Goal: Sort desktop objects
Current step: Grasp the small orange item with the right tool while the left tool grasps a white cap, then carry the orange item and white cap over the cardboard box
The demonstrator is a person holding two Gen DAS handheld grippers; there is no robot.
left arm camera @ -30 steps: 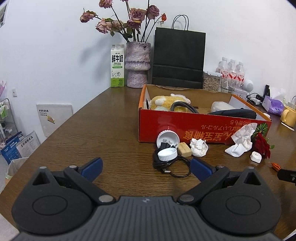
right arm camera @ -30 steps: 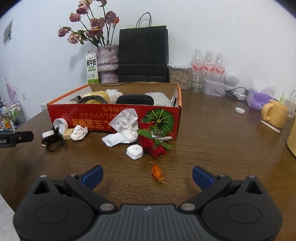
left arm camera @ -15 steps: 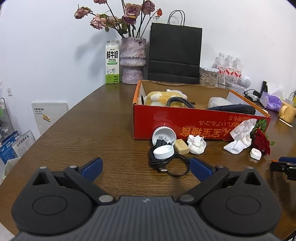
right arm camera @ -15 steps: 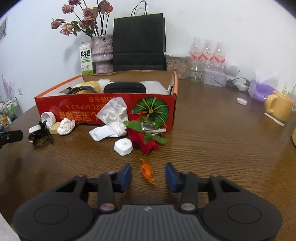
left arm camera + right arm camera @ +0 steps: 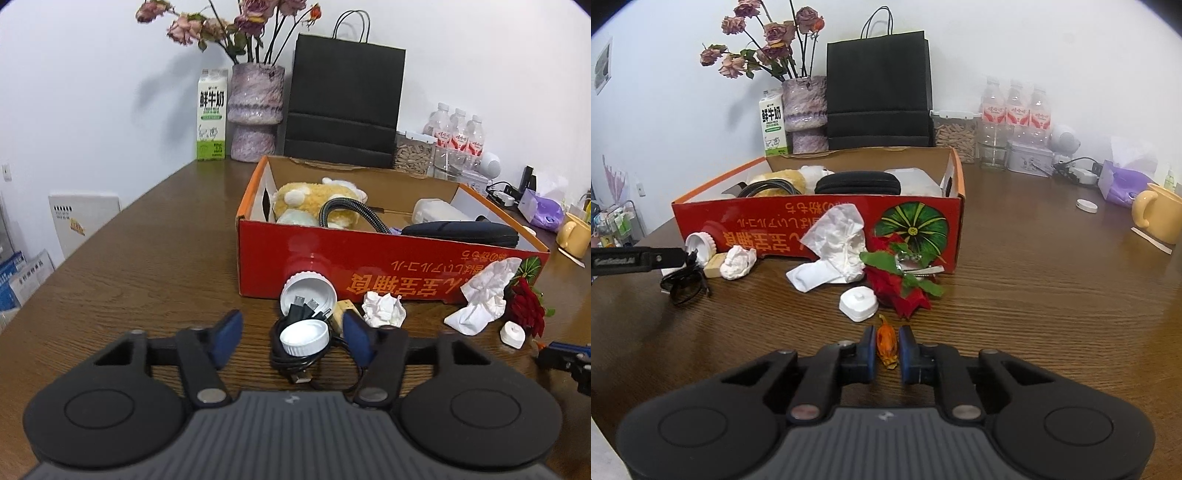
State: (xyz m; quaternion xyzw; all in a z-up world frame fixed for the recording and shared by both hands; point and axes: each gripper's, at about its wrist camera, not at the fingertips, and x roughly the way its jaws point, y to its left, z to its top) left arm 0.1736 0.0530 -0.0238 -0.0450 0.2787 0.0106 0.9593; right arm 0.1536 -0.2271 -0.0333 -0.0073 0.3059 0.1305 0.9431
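Observation:
A white round cap [image 5: 303, 336] lies on a coiled black cable [image 5: 291, 363] between the blue pads of my left gripper [image 5: 291, 332]. Its jaws are closing, and neither pad touches the cap. Just beyond the cap a white jar [image 5: 308, 295] lies on its side against the red cardboard box [image 5: 388, 273]. My right gripper [image 5: 887, 350] is closing, with both pads pressed on a small orange dried bud [image 5: 886, 341] low over the table. A white square lid [image 5: 858, 304] and a red rose [image 5: 905, 291] lie just ahead of it.
Crumpled tissues [image 5: 738, 262] [image 5: 834, 251] and a tan block [image 5: 714, 265] lie along the box front. The box holds a plush toy [image 5: 314, 199], a hose and a black case [image 5: 458, 232]. A vase, milk carton, black bag, bottles and yellow mug [image 5: 1160, 214] stand behind.
My right gripper has gone from wide open to shut on the orange bud. My left gripper has moved forward over the cable and cap, and its jaws have narrowed around them.

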